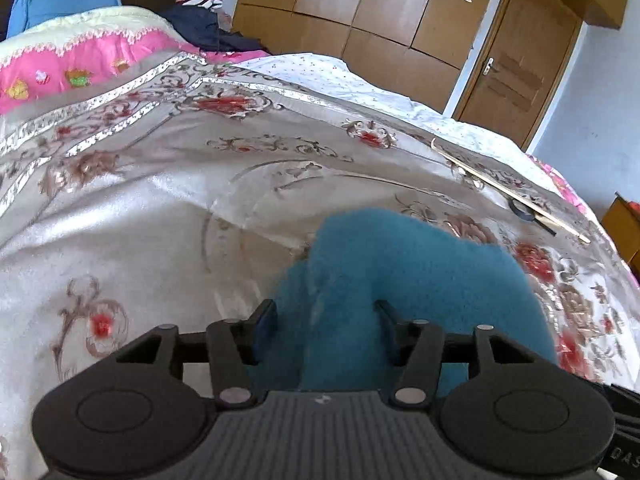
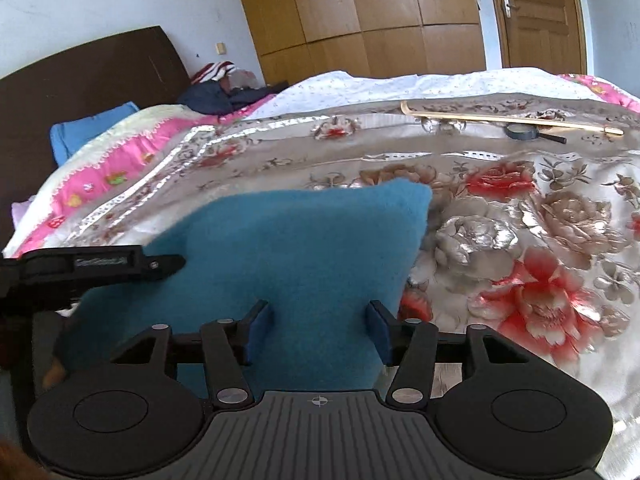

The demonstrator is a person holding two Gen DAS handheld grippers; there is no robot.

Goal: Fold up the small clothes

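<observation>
Now down on the bedspread (image 2: pixel 520 208) at the near edge, blue cloth (image 2: pixel 288 248) bunched and not yet squared, left gripper (image 1: pixel 326 312) and right gripper (image 2: pixel 316 316) jaws both spread, astride it, pinching nothing, folding seemingly unfinished.

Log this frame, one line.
left tool: open over blue cloth | right tool: open over it | cloth on bedspread, fold unfinished

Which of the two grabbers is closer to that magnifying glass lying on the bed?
Probably the right. The magnifying glass lies ahead and right of the right gripper, while the left gripper sits on the blue cloth's far side from it.
</observation>
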